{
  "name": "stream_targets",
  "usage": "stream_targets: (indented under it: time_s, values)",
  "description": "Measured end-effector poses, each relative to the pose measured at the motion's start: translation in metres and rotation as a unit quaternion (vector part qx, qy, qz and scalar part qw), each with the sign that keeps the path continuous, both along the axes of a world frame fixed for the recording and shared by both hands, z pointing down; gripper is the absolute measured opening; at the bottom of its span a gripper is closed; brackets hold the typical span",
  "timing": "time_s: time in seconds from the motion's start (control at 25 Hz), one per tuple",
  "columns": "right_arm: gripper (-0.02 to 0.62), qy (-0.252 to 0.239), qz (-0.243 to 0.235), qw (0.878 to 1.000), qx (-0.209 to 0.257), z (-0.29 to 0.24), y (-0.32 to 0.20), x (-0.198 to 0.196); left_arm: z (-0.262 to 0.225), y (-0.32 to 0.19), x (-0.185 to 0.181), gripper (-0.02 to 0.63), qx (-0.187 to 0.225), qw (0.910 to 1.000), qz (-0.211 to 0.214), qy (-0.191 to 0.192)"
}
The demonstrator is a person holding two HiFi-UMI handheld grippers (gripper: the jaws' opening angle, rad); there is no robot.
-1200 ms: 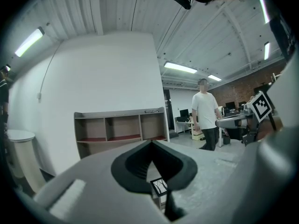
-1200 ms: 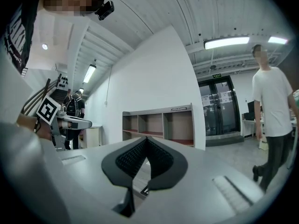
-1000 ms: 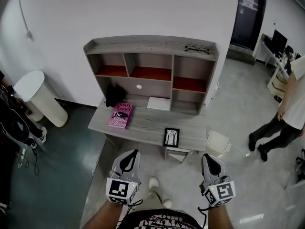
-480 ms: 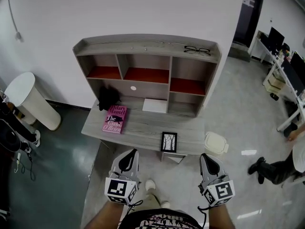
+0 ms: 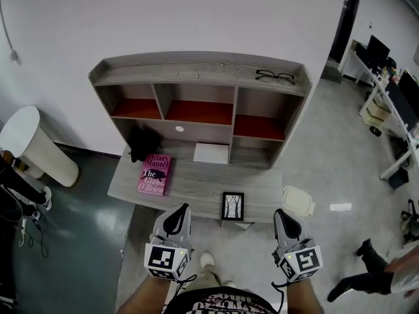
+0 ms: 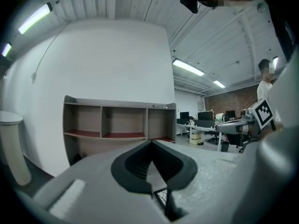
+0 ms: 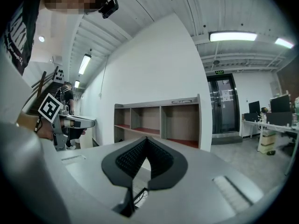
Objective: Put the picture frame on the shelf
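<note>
L gripper (image 5: pixel 176 214) & R gripper (image 5: pixel 289 218) are being held shut, both empty, just short of the desk (image 5: pixel 196 183). The picture frame (image 5: pixel 233 206) is being seen at the desk's front edge, w/ the shelf (image 5: pixel 196 70) beyond.

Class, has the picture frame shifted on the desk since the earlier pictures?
No. The picture frame still sits at the desk's front edge, right of the pink book.
</note>
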State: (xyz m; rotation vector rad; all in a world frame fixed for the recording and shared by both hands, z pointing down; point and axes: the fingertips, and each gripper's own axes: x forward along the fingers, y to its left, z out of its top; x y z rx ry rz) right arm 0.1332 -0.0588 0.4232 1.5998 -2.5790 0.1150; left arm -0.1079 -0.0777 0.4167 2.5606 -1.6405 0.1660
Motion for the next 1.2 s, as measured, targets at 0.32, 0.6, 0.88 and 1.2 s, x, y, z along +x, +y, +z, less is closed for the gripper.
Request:
stream_targets:
  time_s: [0.32,0.6,0.88,1.2]
  values:
    - [0.028,0.001,0.014,1.000,-0.004,0.001,-0.038,-0.004,0.002,-0.043,-0.003,0.002,-0.004,0.9998,0.017,0.001]
    - [0.028,0.003,0.028,1.000,-0.004,0.001,-0.065,-0.014,0.007,-0.073,-0.008,0.002,-0.009,0.9993,0.036,-0.003]
    - [0.028,0.004,0.040,0.999,-0.004,0.000,-0.078,-0.024,0.010,-0.092,-0.010,0.002,-0.006,0.9982,0.059,-0.006]
    - [0.028,0.005,0.059,0.998,-0.029,0.017,-0.084,-0.014,0.034,-0.103,-0.007,0.002,-0.032,0.9970,0.070,-0.006]
